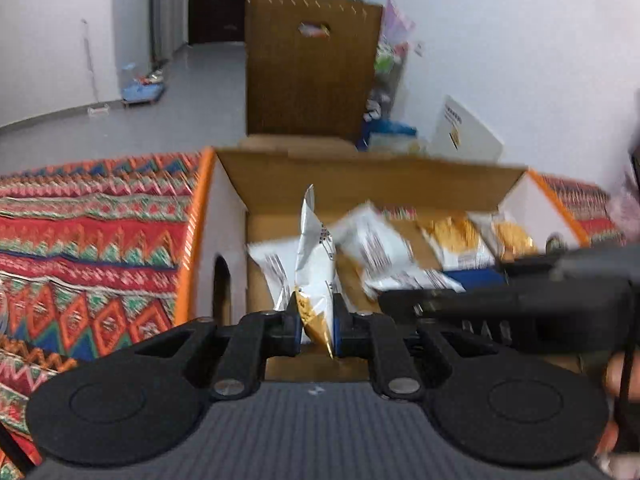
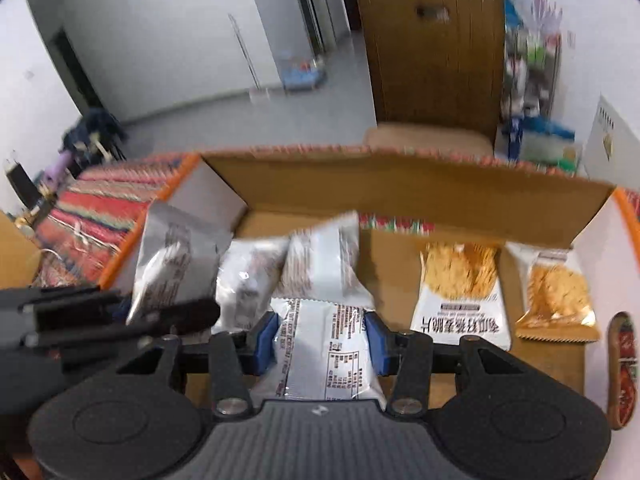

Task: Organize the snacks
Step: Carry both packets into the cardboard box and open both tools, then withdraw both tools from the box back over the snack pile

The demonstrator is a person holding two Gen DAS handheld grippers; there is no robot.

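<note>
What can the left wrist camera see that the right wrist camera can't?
Only the left wrist camera shows the left tongs pinching a packet edge-on. Only the right wrist camera shows the right tongs gripping a flat white packet, plus dark gear on the floor. Both show the cardboard box with snack packets inside, two orange-fronted packets and the striped cloth.

Cardboard box (image 2: pixel 400 184) open at top; entry from above unobstructed. Bare floor strip (image 2: pixel 394 264) between loose white packets (image 2: pixel 320 256) at left and two cracker packets (image 2: pixel 460 284) at right. Raised far flap (image 1: pixel 360 176) and side walls block level approach. Grippers crowd side by side over the near edge
</note>
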